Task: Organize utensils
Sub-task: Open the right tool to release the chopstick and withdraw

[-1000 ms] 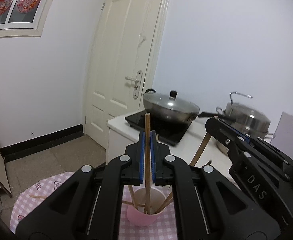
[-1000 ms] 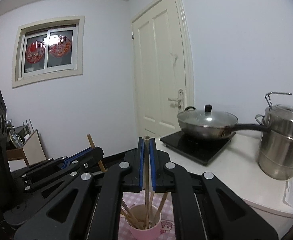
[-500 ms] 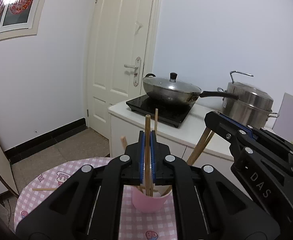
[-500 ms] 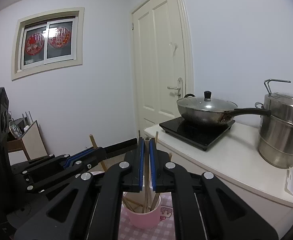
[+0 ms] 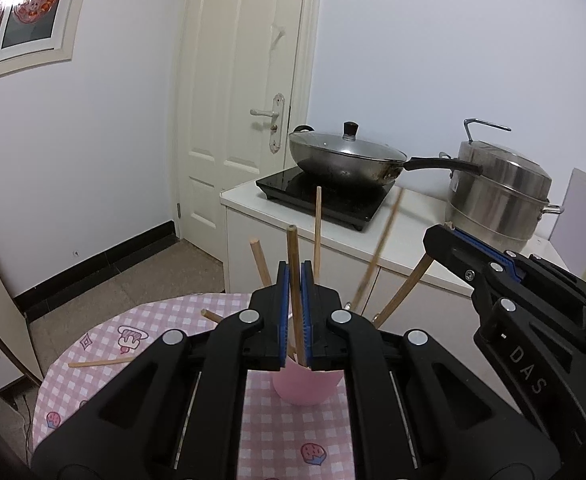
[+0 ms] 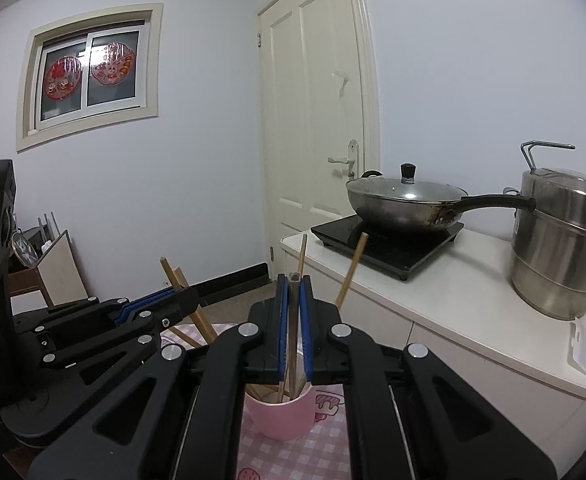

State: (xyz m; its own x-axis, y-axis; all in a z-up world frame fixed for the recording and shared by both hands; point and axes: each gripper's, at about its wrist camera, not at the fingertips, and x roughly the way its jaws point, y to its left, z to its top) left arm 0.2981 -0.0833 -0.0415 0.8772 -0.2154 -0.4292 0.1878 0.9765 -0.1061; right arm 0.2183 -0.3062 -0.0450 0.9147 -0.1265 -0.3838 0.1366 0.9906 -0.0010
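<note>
Pink cup [image 6: 281,416], pink-checked tablecloth [image 5: 165,320]

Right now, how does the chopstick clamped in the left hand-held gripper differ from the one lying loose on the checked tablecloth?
The clamped chopstick stands nearly upright between the shut pads of the left hand-held gripper; the loose chopstick lies flat on the pink checked tablecloth. The clamped one's lower end reaches into the pink cup; the loose one sits well left of it, untouched. Both are plain light wood.

Upright wooden chopsticks [image 5: 317,232] bristling from the pink plastic cup [image 5: 307,390], white kitchen counter [image 5: 409,236] close behind, open pink checked tablecloth [image 5: 105,344] on its left
</note>
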